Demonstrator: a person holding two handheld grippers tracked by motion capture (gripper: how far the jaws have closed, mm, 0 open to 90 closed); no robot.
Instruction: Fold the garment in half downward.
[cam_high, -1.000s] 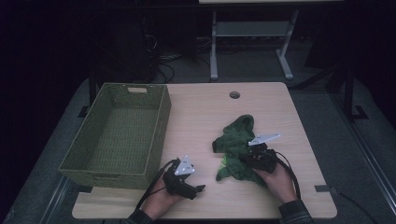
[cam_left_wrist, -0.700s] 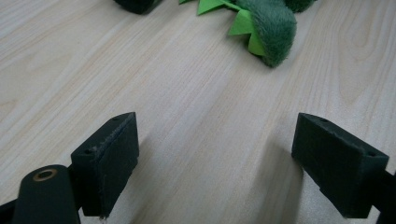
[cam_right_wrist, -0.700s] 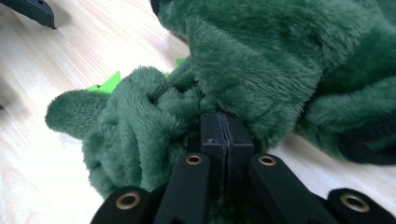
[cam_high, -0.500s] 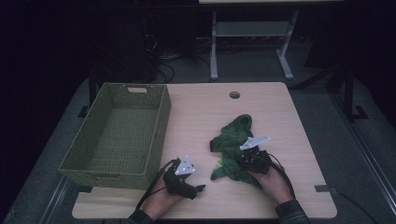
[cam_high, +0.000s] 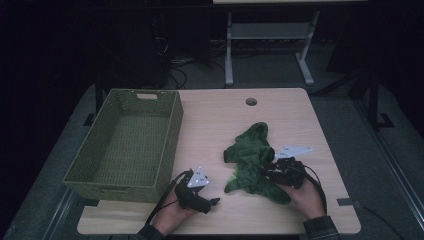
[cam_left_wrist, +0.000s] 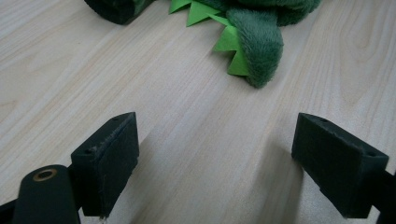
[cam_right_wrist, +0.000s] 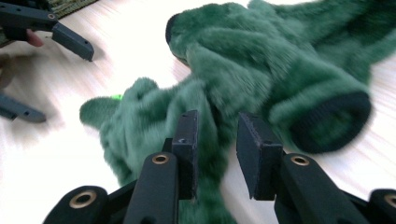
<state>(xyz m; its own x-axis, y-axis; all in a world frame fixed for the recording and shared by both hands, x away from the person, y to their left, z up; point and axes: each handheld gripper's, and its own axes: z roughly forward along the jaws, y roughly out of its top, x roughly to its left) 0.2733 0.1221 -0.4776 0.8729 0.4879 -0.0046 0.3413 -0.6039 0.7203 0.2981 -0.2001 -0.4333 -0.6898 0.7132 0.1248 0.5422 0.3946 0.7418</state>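
Lying on the wooden bench (cam_high: 220, 120) is a soft green plush toy (cam_high: 252, 162), all crumpled up, a bit right of the middle. It has fuzzy dark green fur and bright green pointy spikes (cam_left_wrist: 224, 35) along one edge.

The right claw (cam_high: 267, 170) sits at the toy's right side, held by the person's right hand (cam_high: 305, 195). In the right gripper view, its two black jaws are close together, and some green fur pokes up between them. The view is too blurry to tell if the jaws are really pinching the fur.

The left claw (cam_high: 212, 202) rests low near the front edge of the bench, held by the left hand (cam_high: 172, 217). Its jaws are spread wide apart with only bare wood between them. The toy's spiky edge is just ahead of it, not touching.

A green woven basket (cam_high: 125, 142) stands on the left part of the bench, well apart from the toy.
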